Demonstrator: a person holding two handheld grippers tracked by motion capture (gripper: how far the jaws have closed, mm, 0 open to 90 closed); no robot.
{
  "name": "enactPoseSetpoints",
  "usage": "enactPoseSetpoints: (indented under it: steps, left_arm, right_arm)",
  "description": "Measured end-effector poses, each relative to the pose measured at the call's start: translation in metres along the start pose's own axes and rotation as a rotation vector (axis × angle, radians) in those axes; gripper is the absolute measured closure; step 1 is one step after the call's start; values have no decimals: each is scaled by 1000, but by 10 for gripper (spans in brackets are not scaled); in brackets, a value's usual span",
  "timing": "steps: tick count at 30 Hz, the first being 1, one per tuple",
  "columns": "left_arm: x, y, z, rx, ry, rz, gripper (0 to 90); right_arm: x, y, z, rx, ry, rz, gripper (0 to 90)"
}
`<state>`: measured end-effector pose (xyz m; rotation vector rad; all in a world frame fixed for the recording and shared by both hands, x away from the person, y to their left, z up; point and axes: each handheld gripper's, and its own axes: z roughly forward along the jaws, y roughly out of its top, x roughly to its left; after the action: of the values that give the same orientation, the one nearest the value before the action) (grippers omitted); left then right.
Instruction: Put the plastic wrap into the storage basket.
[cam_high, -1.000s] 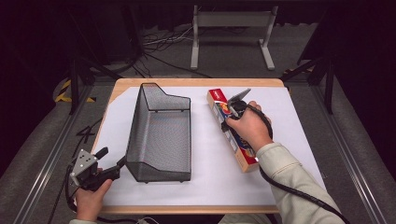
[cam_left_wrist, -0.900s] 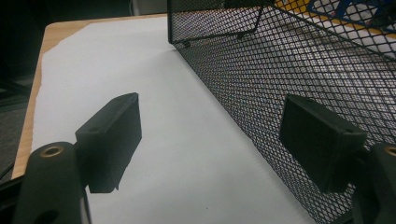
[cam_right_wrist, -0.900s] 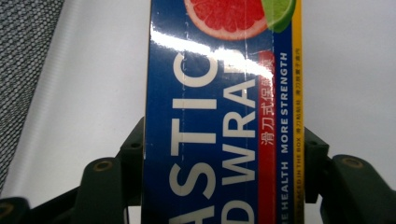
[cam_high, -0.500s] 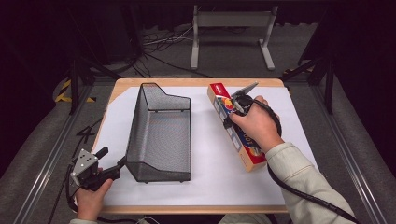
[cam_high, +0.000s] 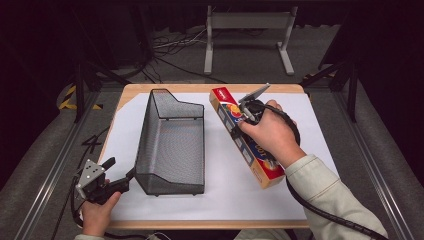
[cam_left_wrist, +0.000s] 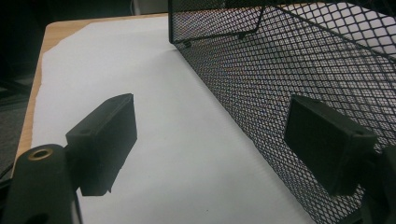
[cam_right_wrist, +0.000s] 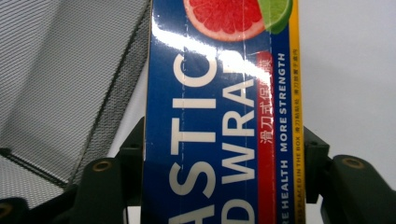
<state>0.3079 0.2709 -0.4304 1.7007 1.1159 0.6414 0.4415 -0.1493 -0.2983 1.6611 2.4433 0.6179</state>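
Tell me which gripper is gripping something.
The right gripper: its jaws clamp the plastic wrap box. The left gripper is open beside the mesh basket.

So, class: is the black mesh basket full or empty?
Empty. In the high view the basket shows only bare mesh inside; the plastic wrap box lies outside, to its right, in the right gripper.

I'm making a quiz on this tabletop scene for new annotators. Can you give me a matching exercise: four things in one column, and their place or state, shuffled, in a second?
Things:
1. plastic wrap box
2. mesh basket
3. left gripper
4. white sheet

Places or states:
A. spread over the wooden tabletop
B. open, jaws either side of the basket's near wall
C. clamped between the right gripper's jaws
D. standing empty, left of the box

Pairs: 1-C, 2-D, 3-B, 4-A
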Motion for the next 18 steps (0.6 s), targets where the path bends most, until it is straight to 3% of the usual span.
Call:
enactPoseSetpoints:
  steps: [4,18]
  left_arm:
    - [0,0,0,0,0,3,180]
    - [0,0,0,-3,-1,1,180]
  right_arm:
    - [20,1,-2,-3,4,-26,398]
    - [66,13,1,4,48,-58,398]
